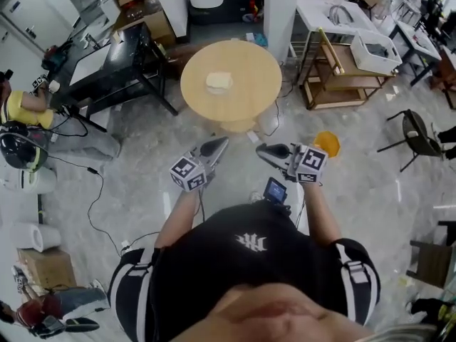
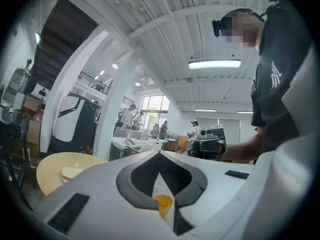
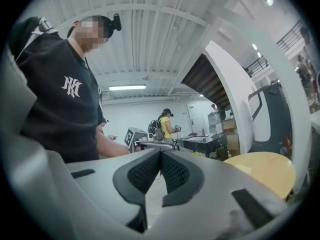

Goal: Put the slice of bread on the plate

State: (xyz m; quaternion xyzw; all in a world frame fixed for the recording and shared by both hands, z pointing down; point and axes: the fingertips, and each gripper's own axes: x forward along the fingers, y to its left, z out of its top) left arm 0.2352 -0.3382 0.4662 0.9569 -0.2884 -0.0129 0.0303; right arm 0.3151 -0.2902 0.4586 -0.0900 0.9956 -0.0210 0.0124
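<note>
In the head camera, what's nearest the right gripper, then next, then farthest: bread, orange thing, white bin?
1. Orange thing, on the floor just right of the right gripper.
2. Bread, on the round table ahead.
3. White bin, far off at the right.

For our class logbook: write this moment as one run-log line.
left gripper shut, empty | right gripper shut, empty | bread on round table, untouched

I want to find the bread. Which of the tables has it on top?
The round wooden table straight ahead holds the bread; the black table at left and the white table at right are angular.
</note>
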